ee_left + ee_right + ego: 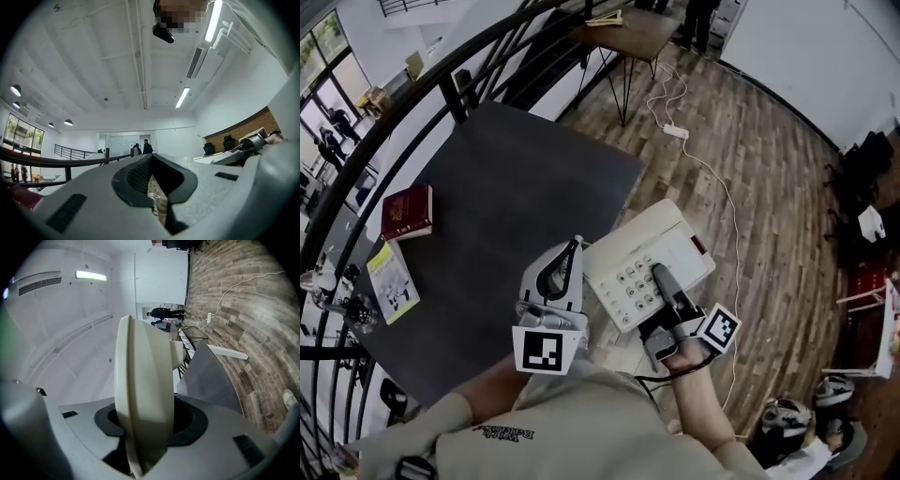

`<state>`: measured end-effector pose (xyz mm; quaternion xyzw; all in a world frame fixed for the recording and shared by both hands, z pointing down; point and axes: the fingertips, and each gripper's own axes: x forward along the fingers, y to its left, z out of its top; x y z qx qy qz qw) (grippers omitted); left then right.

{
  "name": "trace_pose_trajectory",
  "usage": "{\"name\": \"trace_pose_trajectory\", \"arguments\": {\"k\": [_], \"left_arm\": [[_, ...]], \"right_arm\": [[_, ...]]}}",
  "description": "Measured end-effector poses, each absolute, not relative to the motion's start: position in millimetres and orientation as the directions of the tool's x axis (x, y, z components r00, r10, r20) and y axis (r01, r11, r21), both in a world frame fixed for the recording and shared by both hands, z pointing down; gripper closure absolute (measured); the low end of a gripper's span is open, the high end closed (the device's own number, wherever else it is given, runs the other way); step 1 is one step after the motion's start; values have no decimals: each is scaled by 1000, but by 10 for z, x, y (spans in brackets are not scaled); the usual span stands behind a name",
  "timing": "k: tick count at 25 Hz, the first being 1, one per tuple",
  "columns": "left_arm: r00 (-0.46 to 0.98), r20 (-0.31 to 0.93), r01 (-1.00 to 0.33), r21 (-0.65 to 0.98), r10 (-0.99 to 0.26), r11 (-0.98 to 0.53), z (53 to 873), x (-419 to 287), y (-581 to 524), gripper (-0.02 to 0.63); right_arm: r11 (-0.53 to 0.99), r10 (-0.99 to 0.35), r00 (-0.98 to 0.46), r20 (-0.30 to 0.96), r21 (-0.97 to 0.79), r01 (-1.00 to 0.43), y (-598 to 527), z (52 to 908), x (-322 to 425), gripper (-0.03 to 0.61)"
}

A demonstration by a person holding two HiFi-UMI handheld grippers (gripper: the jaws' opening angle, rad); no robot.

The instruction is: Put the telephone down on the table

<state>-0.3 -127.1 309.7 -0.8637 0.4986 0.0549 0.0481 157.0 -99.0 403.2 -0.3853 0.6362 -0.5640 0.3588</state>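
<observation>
The left claw [576, 249] is seen with its jaws brought together at the tips, and nothing is gripped between them. Just beside it, the right claw [660, 277] is clamped on the cream telephone [639, 251], which is pinched by its near edge. The telephone is held up just beside the near right edge of the dark table [516, 187], over the wooden floor [769, 206]. Farther off, a red book [407, 212] and a booklet [392, 279] are laid near the table's left edge. Beyond the far right corner, a white power strip [676, 131] is seen on the floor.
</observation>
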Motion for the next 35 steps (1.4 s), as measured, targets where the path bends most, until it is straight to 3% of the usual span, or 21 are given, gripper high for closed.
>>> {"name": "trace_pose_trajectory", "arguments": {"k": [20,35], "left_arm": [[359,-57,-933,-25,-932,-358,3457,-98,-1409,611],[261,29,-965,-32,-965,-262,4154,-118,-2159,611]], "right_arm": [[-25,-823,-566,54,-998,-58,-1295,4528,1413,380],[-154,-893,-420,158,-987,-45,-2109,5583,1392,380]]}}
